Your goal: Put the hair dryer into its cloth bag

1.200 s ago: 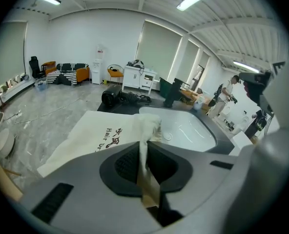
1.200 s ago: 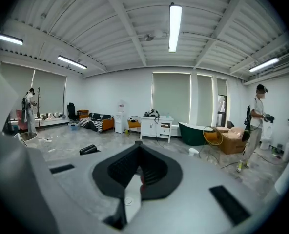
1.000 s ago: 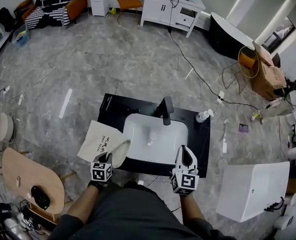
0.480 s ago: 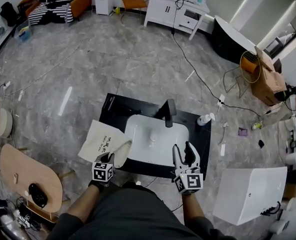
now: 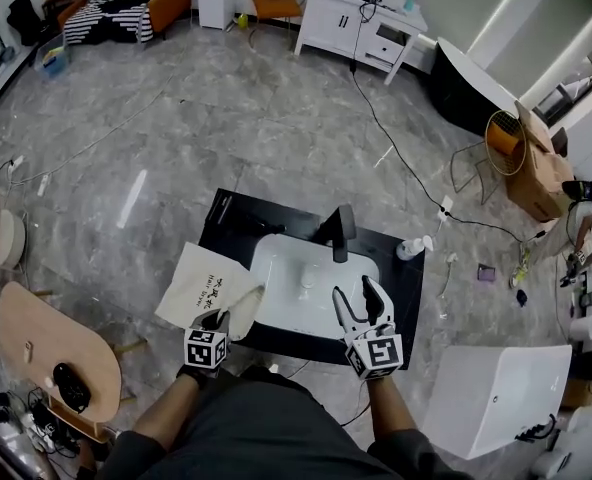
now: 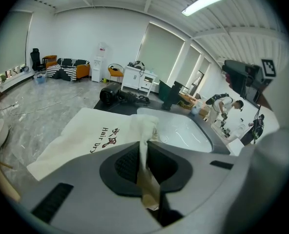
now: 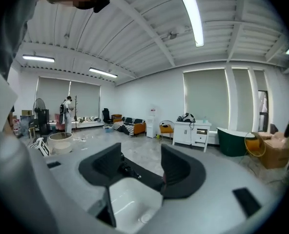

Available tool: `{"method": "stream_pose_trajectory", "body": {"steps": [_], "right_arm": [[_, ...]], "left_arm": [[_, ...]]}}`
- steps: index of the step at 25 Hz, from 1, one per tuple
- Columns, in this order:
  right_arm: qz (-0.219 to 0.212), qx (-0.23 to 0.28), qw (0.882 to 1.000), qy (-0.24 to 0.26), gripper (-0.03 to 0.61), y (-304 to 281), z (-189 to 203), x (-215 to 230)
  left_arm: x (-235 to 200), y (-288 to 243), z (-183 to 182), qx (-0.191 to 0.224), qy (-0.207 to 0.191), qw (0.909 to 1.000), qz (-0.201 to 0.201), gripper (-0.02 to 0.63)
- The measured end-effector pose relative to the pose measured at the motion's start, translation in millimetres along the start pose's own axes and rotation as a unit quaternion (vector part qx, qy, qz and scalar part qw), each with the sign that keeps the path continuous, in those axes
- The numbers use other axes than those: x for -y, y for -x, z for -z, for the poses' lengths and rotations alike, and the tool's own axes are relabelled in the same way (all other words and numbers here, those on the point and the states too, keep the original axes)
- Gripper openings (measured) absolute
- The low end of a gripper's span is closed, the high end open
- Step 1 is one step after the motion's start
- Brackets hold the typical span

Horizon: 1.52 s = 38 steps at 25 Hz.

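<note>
Black counter (image 5: 404,293) bearing cloth bag (image 5: 204,286), hair dryer (image 6: 116,95), small bottle (image 5: 408,249)

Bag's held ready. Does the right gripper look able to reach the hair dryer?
Probably yes: the right gripper has just been opening its jaws, empty, and only the sink lies between it and the hair dryer.

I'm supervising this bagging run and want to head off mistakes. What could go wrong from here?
1. The left gripper pinches only a thin fold of the cloth bag, which partly overhangs the counter. A tug might pull it free.
2. The right gripper, its jaws just opened with nothing between them, must cross the sink to reach the hair dryer at the far corner. It may bump the faucet.
</note>
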State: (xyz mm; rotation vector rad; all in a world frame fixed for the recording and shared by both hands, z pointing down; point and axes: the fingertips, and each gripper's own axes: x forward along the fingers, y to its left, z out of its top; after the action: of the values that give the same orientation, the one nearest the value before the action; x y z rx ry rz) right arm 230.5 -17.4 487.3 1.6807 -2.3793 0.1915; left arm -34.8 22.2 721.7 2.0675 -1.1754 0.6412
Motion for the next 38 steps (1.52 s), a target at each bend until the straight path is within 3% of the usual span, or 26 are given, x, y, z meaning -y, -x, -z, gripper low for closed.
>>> {"method": "stream_pose_trajectory", "body": {"steps": [6, 13, 23, 38], "right_arm": [[-0.064, -0.038, 0.996, 0.055, 0.244, -66, 12, -18], [-0.129, -0.089, 0.983, 0.099, 0.244, -149, 38, -43], [-0.2, -0.181, 0.949, 0.164, 0.244, -244, 100, -82], [-0.247, -0.29, 0.897, 0.226, 0.244, -329, 181, -111]], "left_arm": [[-1, -4, 3, 0.0, 0.012, 0.9999, 0.003, 0.026], [-1, -5, 0, 0.001, 0.016, 0.9998, 0.008, 0.026], [-1, -7, 2, -0.003, 0.02, 0.9997, 0.017, 0.028], [-2, -7, 12, -0.01, 0.036, 0.9987, 0.035, 0.028]]}}
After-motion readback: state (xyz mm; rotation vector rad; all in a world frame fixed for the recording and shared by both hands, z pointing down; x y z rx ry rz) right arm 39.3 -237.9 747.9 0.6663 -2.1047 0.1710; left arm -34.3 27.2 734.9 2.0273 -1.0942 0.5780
